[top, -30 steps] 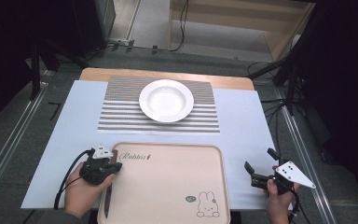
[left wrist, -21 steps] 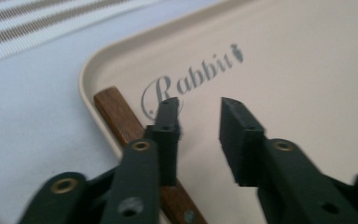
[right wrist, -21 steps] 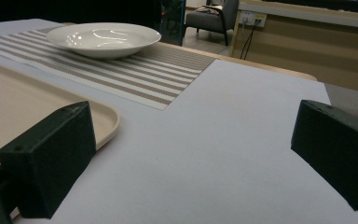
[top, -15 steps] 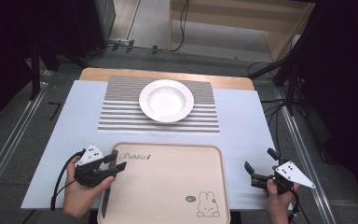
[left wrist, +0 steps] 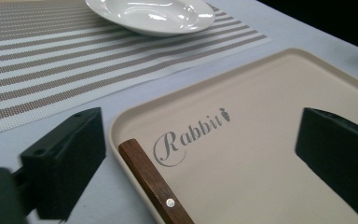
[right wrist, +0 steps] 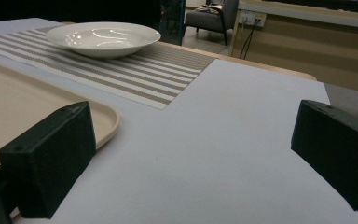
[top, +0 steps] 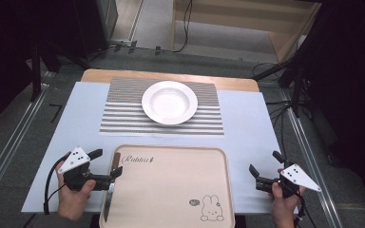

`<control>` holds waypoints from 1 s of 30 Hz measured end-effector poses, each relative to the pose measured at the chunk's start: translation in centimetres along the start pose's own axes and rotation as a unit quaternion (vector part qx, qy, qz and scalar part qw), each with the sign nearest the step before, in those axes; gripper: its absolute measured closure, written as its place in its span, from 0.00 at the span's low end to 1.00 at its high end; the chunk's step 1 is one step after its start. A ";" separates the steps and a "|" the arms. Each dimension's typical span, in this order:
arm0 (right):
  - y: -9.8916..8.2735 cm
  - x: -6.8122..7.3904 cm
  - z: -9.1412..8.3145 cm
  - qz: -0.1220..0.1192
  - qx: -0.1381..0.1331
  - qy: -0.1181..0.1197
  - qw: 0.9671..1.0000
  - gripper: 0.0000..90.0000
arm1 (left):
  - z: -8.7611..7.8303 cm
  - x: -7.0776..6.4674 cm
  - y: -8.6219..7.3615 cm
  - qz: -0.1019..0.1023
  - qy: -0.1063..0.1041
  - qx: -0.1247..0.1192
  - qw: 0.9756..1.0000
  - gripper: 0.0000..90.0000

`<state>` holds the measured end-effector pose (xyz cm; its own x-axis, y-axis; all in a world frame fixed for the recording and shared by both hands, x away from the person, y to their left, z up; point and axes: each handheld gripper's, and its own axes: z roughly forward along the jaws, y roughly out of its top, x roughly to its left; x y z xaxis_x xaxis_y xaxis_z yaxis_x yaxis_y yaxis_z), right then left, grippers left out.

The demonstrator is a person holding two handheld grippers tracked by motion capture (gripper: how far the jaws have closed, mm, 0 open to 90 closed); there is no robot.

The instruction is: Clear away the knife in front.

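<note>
A beige tray (top: pixel 171 190) lies between the two grippers, with a striped mat (top: pixel 119 109) beyond it and a white plate (top: pixel 169 102) on the mat. The left gripper (top: pixel 105 164) sits at the tray's left rim, jaws apart and straddling that rim. Its own view shows the knife (left wrist: pixel 154 184) as a brown wooden handle with a rivet lying just inside the rim between the jaws, beside the word "Rabbit"; the high view adds the blade running back toward the person. The right gripper (top: pixel 265 167) hovers past the tray's right edge, jaws apart over bare cloth (right wrist: pixel 223 140).
</note>
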<state>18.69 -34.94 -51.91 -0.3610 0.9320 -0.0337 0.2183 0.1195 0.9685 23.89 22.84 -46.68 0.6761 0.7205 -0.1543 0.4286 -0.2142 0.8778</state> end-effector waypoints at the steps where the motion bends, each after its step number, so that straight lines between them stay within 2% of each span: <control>1: 0.0 0.0 0.0 0.001 0.000 0.000 1.000 0.00 | -0.3 0.2 -0.1 -0.004 0.003 -0.006 1.000 0.00; 2: 0.0 0.0 0.0 0.001 0.000 0.000 1.000 0.00 | -0.3 0.2 -0.1 -0.004 0.003 -0.006 1.000 0.00; 3: 0.0 0.0 0.0 0.000 0.000 0.000 1.000 0.00 | -0.6 0.5 -0.2 -0.003 0.013 -0.010 1.000 0.00; 5: 0.0 0.0 0.0 0.000 0.000 0.001 1.000 0.00 | -0.8 0.6 -0.3 -0.003 0.012 -0.015 1.000 0.00; 7: 0.0 0.0 0.0 0.000 0.000 0.000 1.000 0.00 | -1.3 1.0 -0.4 -0.004 0.022 -0.024 0.999 0.00; 13: 0.0 0.0 0.0 -0.001 0.000 0.000 1.000 0.00 | -2.1 1.8 -0.9 -0.007 0.036 -0.032 0.999 0.00; 16: 0.0 0.0 0.0 -0.001 0.000 0.000 1.000 0.00 | -2.9 2.3 -1.2 -0.008 0.051 -0.042 0.998 0.00; 30: 0.0 0.0 0.0 0.000 0.000 0.000 1.000 0.00 | -5.1 4.3 -2.5 -0.014 0.084 -0.057 0.995 0.00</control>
<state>18.68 -34.93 -51.91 -0.3607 0.9321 -0.0327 0.2188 0.1187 0.9685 22.65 29.87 -47.24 0.5505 0.8277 -0.1093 0.3686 -0.1235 0.9213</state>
